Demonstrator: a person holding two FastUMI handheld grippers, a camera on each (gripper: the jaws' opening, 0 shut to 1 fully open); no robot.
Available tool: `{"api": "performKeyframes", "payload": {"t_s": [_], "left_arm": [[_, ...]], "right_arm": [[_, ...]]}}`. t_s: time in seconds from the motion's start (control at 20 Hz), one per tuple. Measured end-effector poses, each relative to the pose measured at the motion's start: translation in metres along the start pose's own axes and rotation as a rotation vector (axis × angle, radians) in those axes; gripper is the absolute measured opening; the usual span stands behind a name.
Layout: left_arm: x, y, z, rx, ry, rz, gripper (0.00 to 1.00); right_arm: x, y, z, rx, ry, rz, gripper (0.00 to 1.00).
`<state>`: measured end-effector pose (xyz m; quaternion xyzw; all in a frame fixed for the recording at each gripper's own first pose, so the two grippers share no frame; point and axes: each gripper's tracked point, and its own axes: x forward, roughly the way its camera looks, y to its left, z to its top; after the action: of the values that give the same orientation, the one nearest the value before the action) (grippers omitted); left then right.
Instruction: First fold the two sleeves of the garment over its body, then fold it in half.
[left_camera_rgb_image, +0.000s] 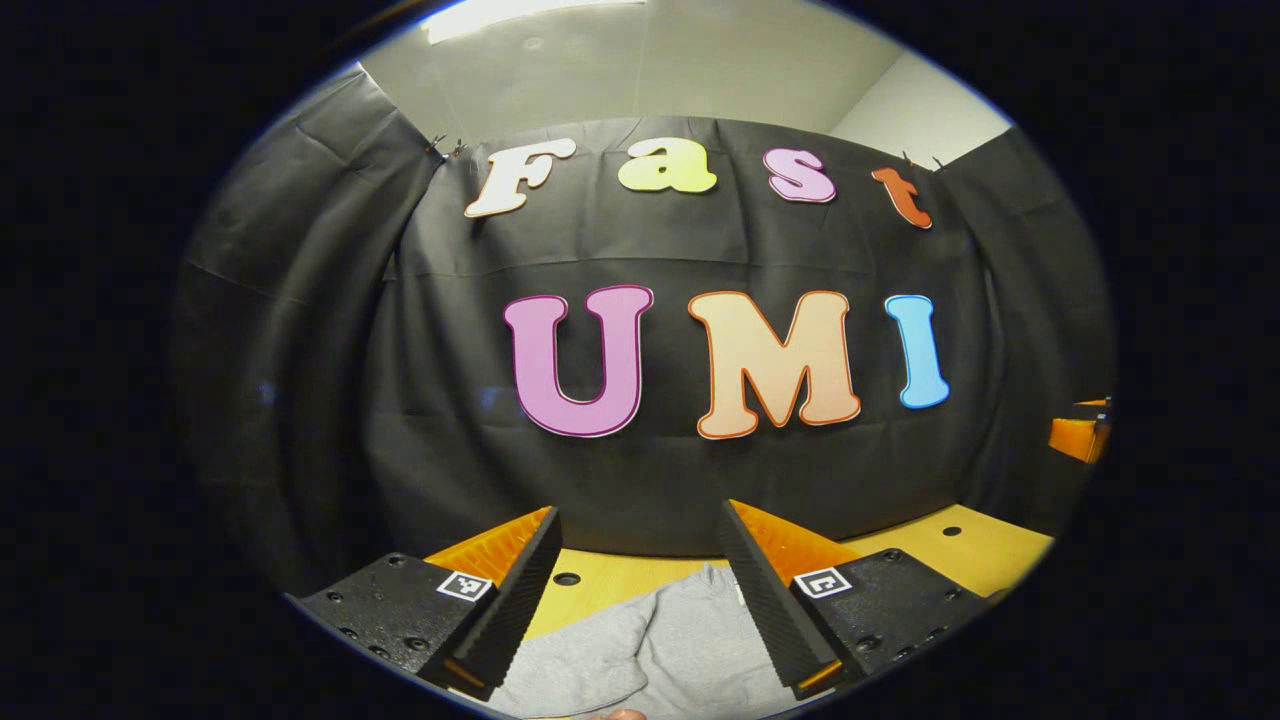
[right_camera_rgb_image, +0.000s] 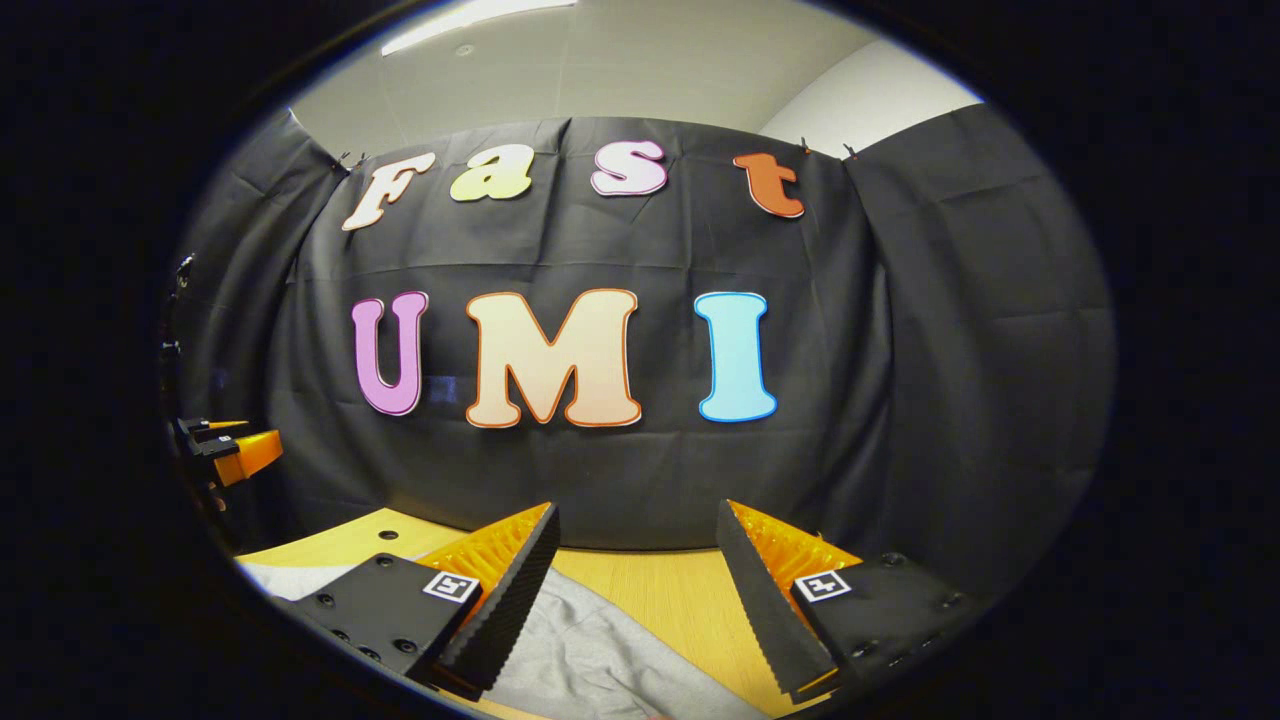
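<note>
both the left gripper (left_camera_rgb_image: 640, 545) and the right gripper (right_camera_rgb_image: 638, 540) have orange fingers faced with black ribbed pads, mounted on black blocks with small screws and a square black-and-white tag each

left tool (left_camera_rgb_image: 640, 580): fingers spread wide, holding nothing, hovering over the bench (left_camera_rgb_image: 985, 550) | right tool (right_camera_rgb_image: 635, 575): same deal, fingers apart, above the bench, level

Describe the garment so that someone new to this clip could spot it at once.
Start at the pale wooden table in front of the black cloth wall. The garment lies on it, right below the open left tongs and partly under the open right tongs. It is the soft, wrinkled light grey fabric against hard, dotted yellow wood.
</note>
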<state>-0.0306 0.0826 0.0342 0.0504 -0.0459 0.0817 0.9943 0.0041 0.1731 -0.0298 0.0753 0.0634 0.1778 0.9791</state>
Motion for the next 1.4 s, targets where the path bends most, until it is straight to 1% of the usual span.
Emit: {"api": "performKeyframes", "payload": {"t_s": [0.05,0.15,0.2,0.25,0.35,0.4,0.5,0.55,0.6,0.65,0.75,0.85,0.95,1.1,1.15,1.25,1.35,1.4], "left_arm": [[0.0,-0.001,0.0,-0.003,-0.001,-0.003,0.96],[0.003,-0.007,-0.001,-0.01,-0.001,-0.021,0.96],[0.003,-0.008,-0.001,-0.011,-0.001,-0.025,0.96],[0.004,-0.008,0.0,-0.011,-0.001,-0.029,0.96],[0.003,-0.009,-0.001,-0.013,0.001,-0.033,0.96],[0.003,-0.009,-0.002,-0.016,0.004,-0.035,0.93],[0.002,-0.009,-0.003,-0.012,0.009,-0.041,0.93],[0.002,-0.011,-0.004,-0.011,0.01,-0.044,0.91],[0.002,-0.013,-0.004,-0.01,0.012,-0.049,0.93],[0.001,-0.013,-0.007,-0.01,0.015,-0.053,0.93],[0.002,-0.02,-0.012,-0.016,0.027,-0.069,0.96],[0.002,-0.029,-0.016,-0.019,0.037,-0.088,0.96],[0.004,-0.038,-0.019,-0.024,0.043,-0.106,0.96],[0.006,-0.054,-0.023,-0.037,0.057,-0.138,0.96],[0.007,-0.058,-0.024,-0.037,0.058,-0.147,0.93],[0.008,-0.068,-0.025,-0.035,0.062,-0.164,0.93],[0.008,-0.077,-0.029,-0.029,0.075,-0.181,0.93],[0.008,-0.08,-0.028,-0.031,0.073,-0.184,0.93]], "right_arm": [[-0.001,0.001,-0.002,-0.002,0.002,0.001,1.0],[-0.004,0.002,0.002,-0.003,-0.004,-0.002,1.0],[-0.003,0.003,0.002,-0.005,-0.005,-0.002,0.98],[-0.004,0.003,0.002,-0.008,-0.006,-0.001,1.0],[-0.006,0.003,0.003,-0.023,-0.007,0.001,1.0],[-0.007,-0.001,-0.001,-0.045,0.001,0.004,1.0],[-0.008,-0.013,-0.016,-0.087,0.04,0.009,1.0],[-0.011,-0.022,-0.026,-0.1,0.068,0.007,1.0],[-0.014,-0.034,-0.038,-0.109,0.1,-0.003,0.98],[-0.019,-0.047,-0.05,-0.115,0.136,-0.02,0.99],[-0.034,-0.082,-0.083,-0.121,0.229,-0.077,1.0],[-0.054,-0.114,-0.113,-0.126,0.315,-0.134,0.99],[-0.071,-0.134,-0.136,-0.138,0.379,-0.171,0.99],[-0.098,-0.152,-0.178,-0.171,0.501,-0.19,1.0],[-0.108,-0.158,-0.19,-0.191,0.541,-0.197,0.99],[-0.126,-0.165,-0.216,-0.21,0.622,-0.195,1.0],[-0.145,-0.165,-0.242,-0.191,0.705,-0.188,0.99],[-0.155,-0.16,-0.254,-0.174,0.748,-0.17,1.0]]}}
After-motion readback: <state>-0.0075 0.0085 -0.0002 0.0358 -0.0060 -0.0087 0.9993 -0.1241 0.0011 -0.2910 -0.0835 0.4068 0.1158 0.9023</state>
